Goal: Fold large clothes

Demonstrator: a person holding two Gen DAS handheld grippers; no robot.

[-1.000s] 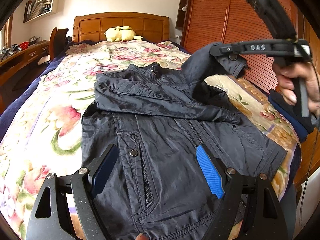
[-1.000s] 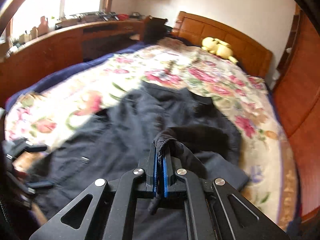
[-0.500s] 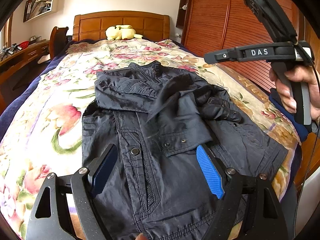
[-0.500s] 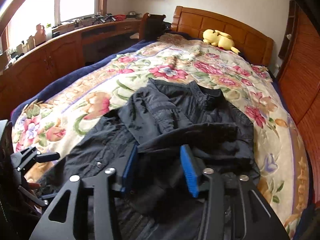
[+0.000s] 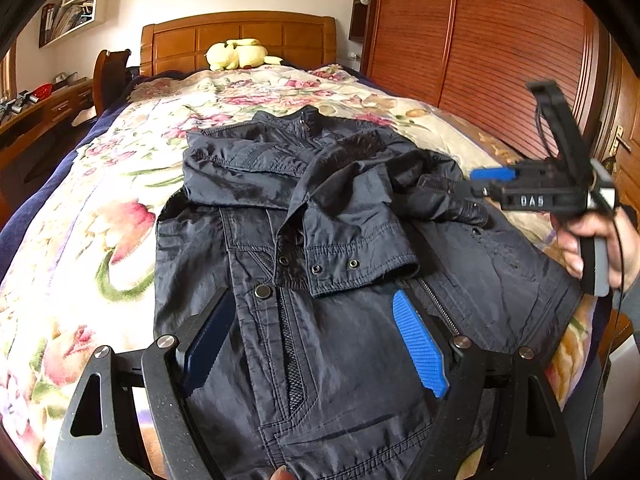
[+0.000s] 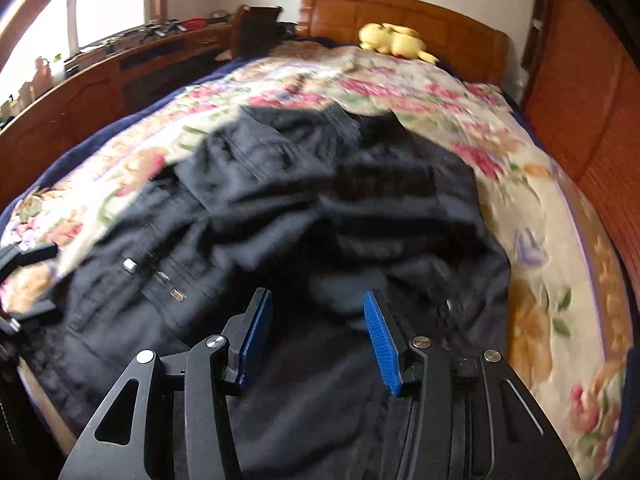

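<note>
A dark navy jacket (image 5: 332, 320) lies front-up on the floral bedspread, collar toward the headboard. Both sleeves are folded across the chest; the right sleeve's cuff (image 5: 356, 268) lies on top near the middle. My left gripper (image 5: 316, 340) is open and empty, low over the jacket's lower front. My right gripper (image 6: 318, 334) is open and empty above the jacket's right side; the jacket (image 6: 304, 208) is blurred in that view. The right gripper also shows in the left wrist view (image 5: 492, 184), held by a hand beside the jacket's right edge.
A floral bedspread (image 5: 80, 240) covers the bed. A yellow plush toy (image 5: 236, 54) sits by the wooden headboard (image 5: 240, 38). A wooden wardrobe (image 5: 480, 40) stands close on the right. A long wooden desk (image 6: 100, 76) and a chair (image 5: 110, 76) stand on the left.
My right gripper carried the right sleeve over the chest, opened and let it drop there, then drew back lower to the jacket's right side. My left gripper has stayed put.
</note>
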